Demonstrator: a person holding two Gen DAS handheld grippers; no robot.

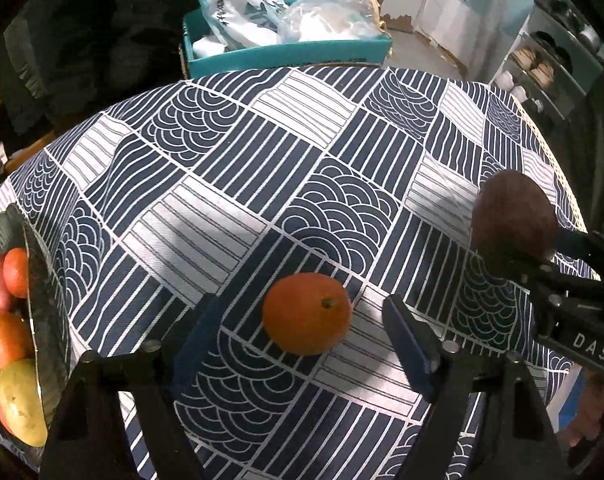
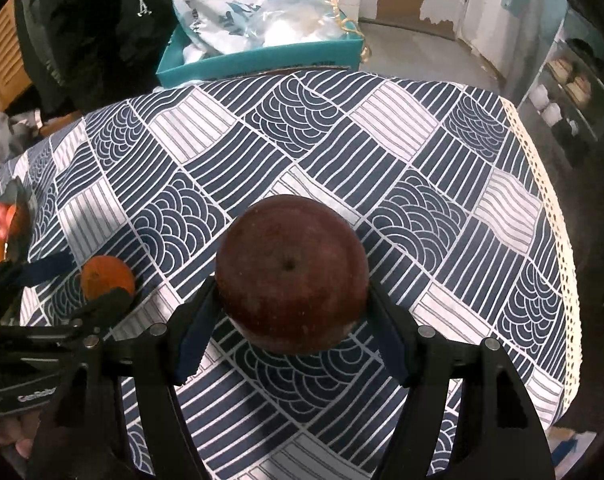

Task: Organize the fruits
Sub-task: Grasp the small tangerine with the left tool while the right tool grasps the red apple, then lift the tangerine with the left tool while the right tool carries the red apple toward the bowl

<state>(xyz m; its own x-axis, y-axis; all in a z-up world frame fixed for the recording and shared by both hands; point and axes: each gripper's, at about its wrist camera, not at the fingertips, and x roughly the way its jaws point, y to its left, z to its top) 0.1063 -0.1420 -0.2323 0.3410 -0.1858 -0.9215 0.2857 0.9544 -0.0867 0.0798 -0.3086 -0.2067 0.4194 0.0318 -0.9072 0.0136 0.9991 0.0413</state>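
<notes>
A: What is cut off?

B: The fruit bowl (image 1: pixel 42 344) at nine o'clock, only partly seen.

A: And the jaws?

B: The right gripper (image 2: pixel 292 308) clamps a dark red apple (image 2: pixel 290 272). The left gripper (image 1: pixel 302 344) is spread wide around an orange (image 1: pixel 307 314) on the counter (image 1: pixel 262 168), not touching.

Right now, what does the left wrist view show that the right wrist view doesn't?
Only the left wrist view shows the bowl's yellow-green fruit and the orange sitting clear between the open left gripper's jaws. Only the right wrist view shows the dark red apple's dimpled end and the right gripper shut on it, plus the tablecloth's lace edge. Both show the orange, the apple, the bowl, the teal box and the patterned tablecloth.
</notes>
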